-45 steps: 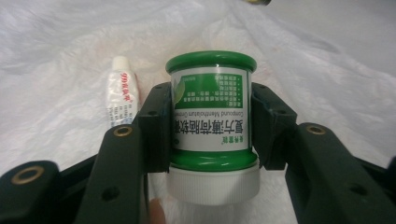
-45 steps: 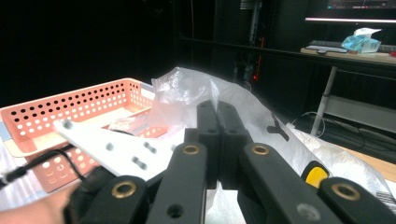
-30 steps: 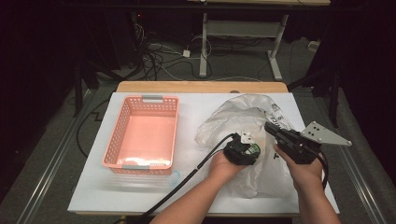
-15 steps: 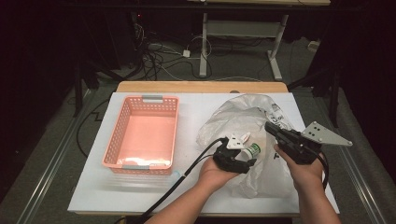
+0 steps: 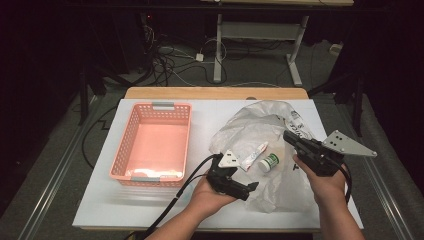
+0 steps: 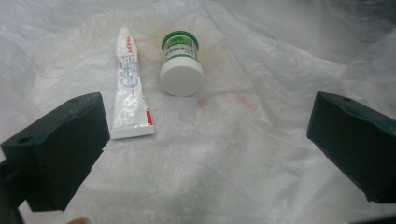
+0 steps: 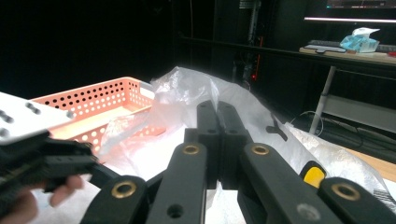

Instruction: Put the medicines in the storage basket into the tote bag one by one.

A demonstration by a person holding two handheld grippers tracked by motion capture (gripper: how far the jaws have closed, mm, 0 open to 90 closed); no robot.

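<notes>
A translucent white crinkled plastic bag [image 5: 280,150] was noted. A small round jar [image 6: 181,69] was recorded with green label and white lid, a white squeeze tube [image 6: 130,88] with blue print, a perforated salmon-pink plastic basket [image 5: 152,145].

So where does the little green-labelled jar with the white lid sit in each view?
High view: the jar lies right of centre on the clear plastic bag, between the two grippers, beside the white tube.
Left gripper view: the jar is at upper centre, just right of the tube, beyond the open jaws.
Right gripper view: I can't find it.
Shared landmark: the crinkled plastic bag.
</notes>
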